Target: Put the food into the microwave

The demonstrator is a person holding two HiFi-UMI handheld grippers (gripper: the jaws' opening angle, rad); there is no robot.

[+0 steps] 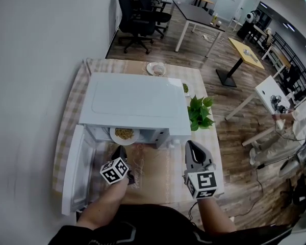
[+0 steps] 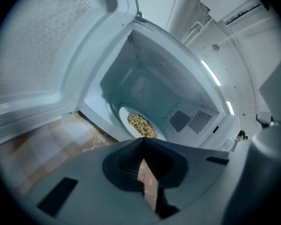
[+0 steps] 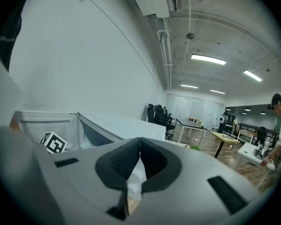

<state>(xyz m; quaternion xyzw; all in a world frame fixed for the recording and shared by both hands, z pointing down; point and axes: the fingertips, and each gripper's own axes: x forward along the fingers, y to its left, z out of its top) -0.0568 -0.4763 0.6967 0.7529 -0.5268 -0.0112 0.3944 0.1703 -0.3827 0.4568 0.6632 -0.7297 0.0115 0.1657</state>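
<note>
The white microwave (image 1: 135,103) stands on the table with its door (image 1: 74,170) swung open to the left. Inside its cavity lies a white plate of pale brown food (image 1: 124,133), which the left gripper view shows on the cavity floor (image 2: 141,124). My left gripper (image 1: 121,152) hangs just in front of the opening, its jaws shut with nothing between them (image 2: 141,140). Off to the right of the opening, in front of the microwave's right end, my right gripper (image 1: 190,147) is also shut and empty (image 3: 140,139).
A potted green plant (image 1: 200,112) stands at the microwave's right side. A small dish (image 1: 156,69) sits behind the microwave. The table carries a checked cloth (image 1: 71,101). Office chairs (image 1: 137,14) and desks stand farther back, and a person (image 1: 296,121) is at the right.
</note>
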